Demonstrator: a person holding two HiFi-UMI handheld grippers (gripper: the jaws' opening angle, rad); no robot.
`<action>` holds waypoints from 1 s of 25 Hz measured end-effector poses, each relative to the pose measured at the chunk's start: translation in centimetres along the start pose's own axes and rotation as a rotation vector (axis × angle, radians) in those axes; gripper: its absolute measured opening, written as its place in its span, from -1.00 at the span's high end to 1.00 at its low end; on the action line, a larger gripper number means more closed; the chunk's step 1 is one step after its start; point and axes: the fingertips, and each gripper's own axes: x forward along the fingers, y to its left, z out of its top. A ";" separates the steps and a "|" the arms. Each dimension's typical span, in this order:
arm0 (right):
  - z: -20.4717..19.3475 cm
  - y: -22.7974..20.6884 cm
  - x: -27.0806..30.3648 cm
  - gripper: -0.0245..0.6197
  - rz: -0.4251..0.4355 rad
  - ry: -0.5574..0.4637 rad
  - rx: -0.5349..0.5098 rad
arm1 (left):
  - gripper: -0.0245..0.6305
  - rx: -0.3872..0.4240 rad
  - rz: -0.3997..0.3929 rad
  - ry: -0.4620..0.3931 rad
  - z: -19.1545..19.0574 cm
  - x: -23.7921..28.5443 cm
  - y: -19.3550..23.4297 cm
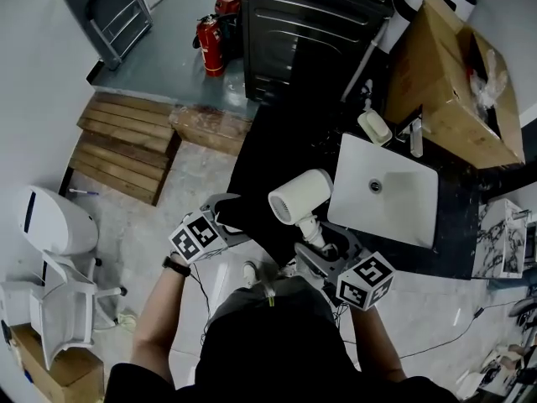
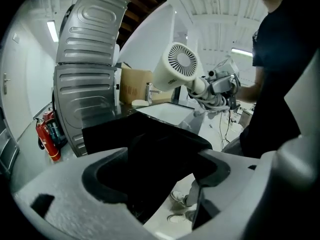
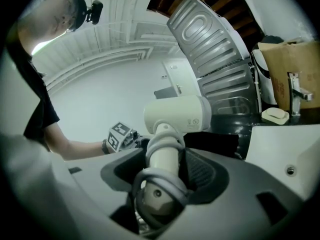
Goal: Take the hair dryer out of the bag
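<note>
Jaws of the left gripper (image 2: 157, 176) stand wide apart, the black bag (image 2: 150, 139) lying loose between them. The right gripper (image 3: 165, 179) clamps the cord-wrapped handle of the white hair dryer (image 3: 177, 115), clear of the bag. Its small label is unreadable.

hair dryer (image 1: 300, 196): cream-white | bag (image 2: 155, 141): black | fire extinguisher (image 1: 210, 44): red

Black counter (image 1: 460, 204) right: white sink (image 1: 394, 196) set in it, soap (image 1: 374, 128) and tap (image 1: 416, 138) at its far rim, cardboard box (image 1: 453, 86) beyond them. Floor (image 1: 205, 179): wooden pallets (image 1: 126, 145) left, fire extinguishers (image 1: 211, 42) far, dark ribbed machine (image 1: 315, 23) just right of them, white chair (image 1: 63, 305) near left, small carton (image 1: 50, 368) nearest
</note>
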 end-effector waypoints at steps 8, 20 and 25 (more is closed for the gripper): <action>1.3 -1.8 0.0 0.12 0.008 -0.012 0.005 | -0.21 0.004 -0.050 0.069 -1.4 -1.4 -2.4; 2.8 -4.6 -0.1 0.12 -0.009 -0.034 0.030 | -0.24 -0.052 0.126 0.048 0.1 3.9 4.5; 3.5 -6.5 -0.6 0.12 -0.038 -0.045 0.047 | -0.24 -0.044 0.249 0.010 2.7 5.8 9.0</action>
